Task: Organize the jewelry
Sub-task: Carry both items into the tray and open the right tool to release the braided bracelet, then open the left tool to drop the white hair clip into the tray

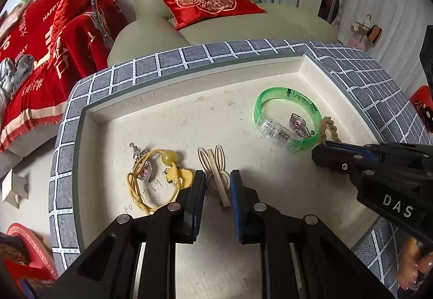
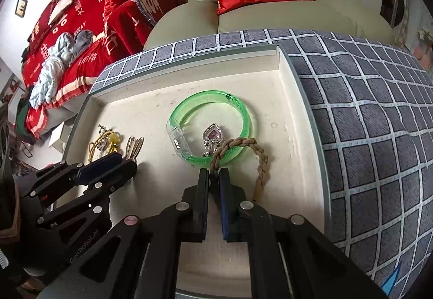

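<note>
A white tray (image 1: 189, 99) is seen holding all the jewelry. The rabbit clip (image 1: 215, 177) is gripped by the left claw (image 1: 217, 182). The braided cord (image 2: 243, 153), lying over the green bangle (image 2: 211, 126), is pinched in the closed right claw (image 2: 213, 177). A heart pendant (image 2: 213, 134) lies inside the bangle; a yellow cord (image 1: 151, 180) lies left.

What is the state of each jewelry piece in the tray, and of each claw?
Left claw: shut on the rabbit-ear hair clip.
Rabbit-ear hair clip: flat on the tray, gripped.
Right claw: shut on the braided cord.
Braided cord: one end pinched, loop lying over the bangle.
Green bangle: flat, free.
Heart pendant: inside the bangle, free.
Yellow cord bracelet: loose, untouched.
Tray: open.
</note>
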